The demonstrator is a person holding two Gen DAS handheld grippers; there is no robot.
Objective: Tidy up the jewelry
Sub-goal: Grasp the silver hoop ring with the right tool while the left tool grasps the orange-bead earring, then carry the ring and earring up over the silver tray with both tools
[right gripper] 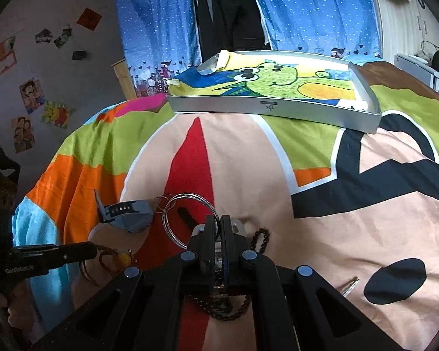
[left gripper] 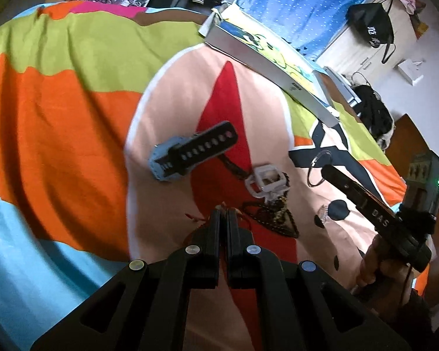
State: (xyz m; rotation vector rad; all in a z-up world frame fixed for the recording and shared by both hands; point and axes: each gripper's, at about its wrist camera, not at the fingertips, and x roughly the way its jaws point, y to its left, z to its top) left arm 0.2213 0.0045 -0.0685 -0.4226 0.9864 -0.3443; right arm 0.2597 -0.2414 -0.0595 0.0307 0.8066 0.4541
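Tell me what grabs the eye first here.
The loud patchwork bedspread fills both views, with jewelry in a cluster at its middle. In the right wrist view the right tool is shut on a silver bangle; a shallow box lined with a green cartoon drawing lies beyond.

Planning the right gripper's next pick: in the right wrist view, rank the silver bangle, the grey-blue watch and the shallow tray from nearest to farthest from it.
1. Silver bangle, at the right gripper's fingertips.
2. Grey-blue watch, further left on the bedspread.
3. Shallow tray, far ahead across the bed.
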